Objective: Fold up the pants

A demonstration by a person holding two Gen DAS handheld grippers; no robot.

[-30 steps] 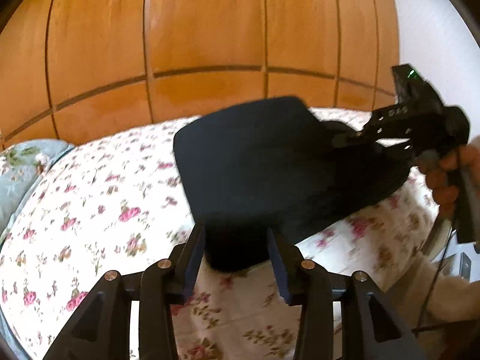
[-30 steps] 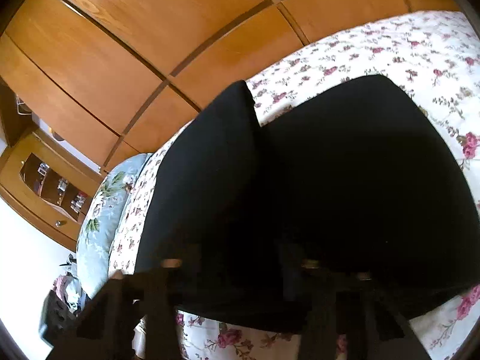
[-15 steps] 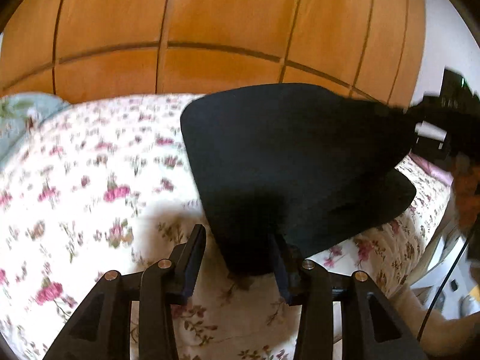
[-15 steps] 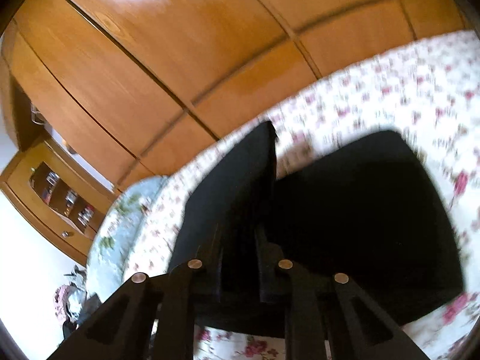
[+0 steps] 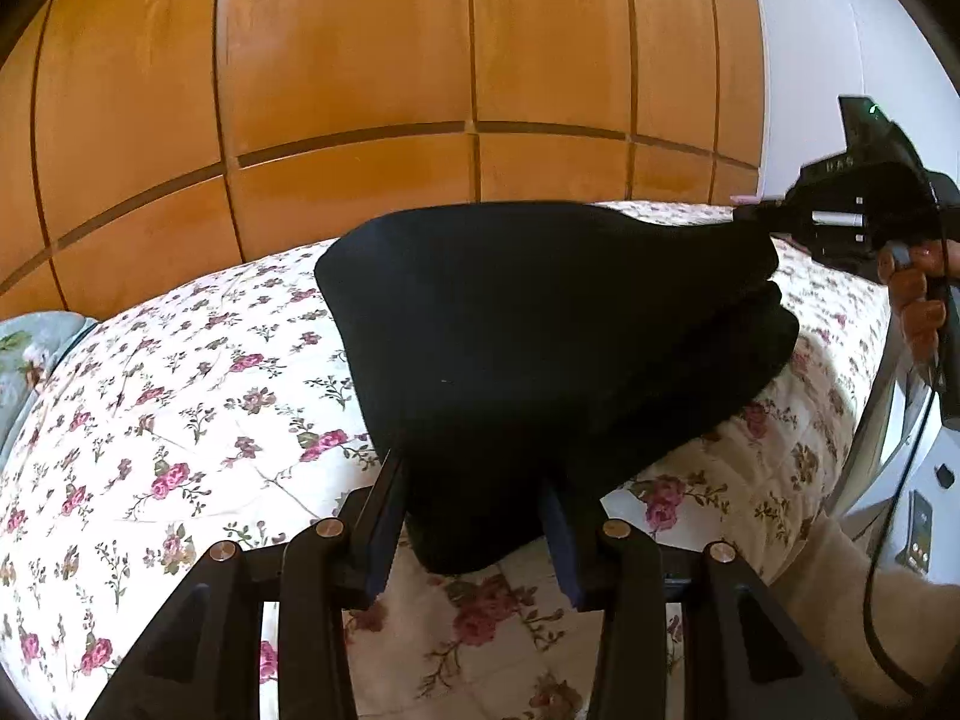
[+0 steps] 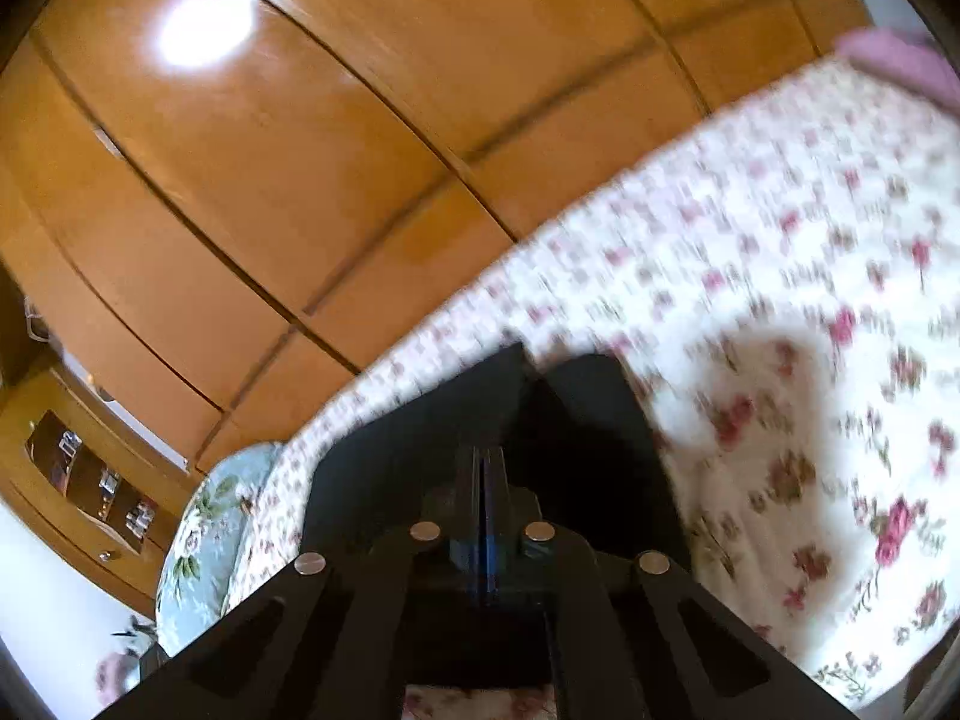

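Note:
The folded black pants (image 5: 540, 348) lie in a thick stack on the floral bedspread (image 5: 180, 420). My left gripper (image 5: 474, 522) has its fingers apart around the near corner of the stack, and cloth fills the gap. My right gripper (image 5: 756, 216) pinches the far right corner of the top layer and holds it lifted. In the right wrist view the right gripper (image 6: 486, 468) has its fingers pressed together on the black pants (image 6: 408, 468), and the view is blurred.
A wooden wardrobe wall (image 5: 420, 90) stands behind the bed. A light blue floral pillow (image 5: 24, 348) lies at the left end. A white wall (image 5: 840, 60) and white furniture (image 5: 918, 480) are at the right. A wooden shelf unit (image 6: 90, 480) shows at left.
The right gripper has closed fully on the pants' corner and pulled back, so the cloth looks smaller in its view. The left gripper stays at the near corner while the top layer lowers.

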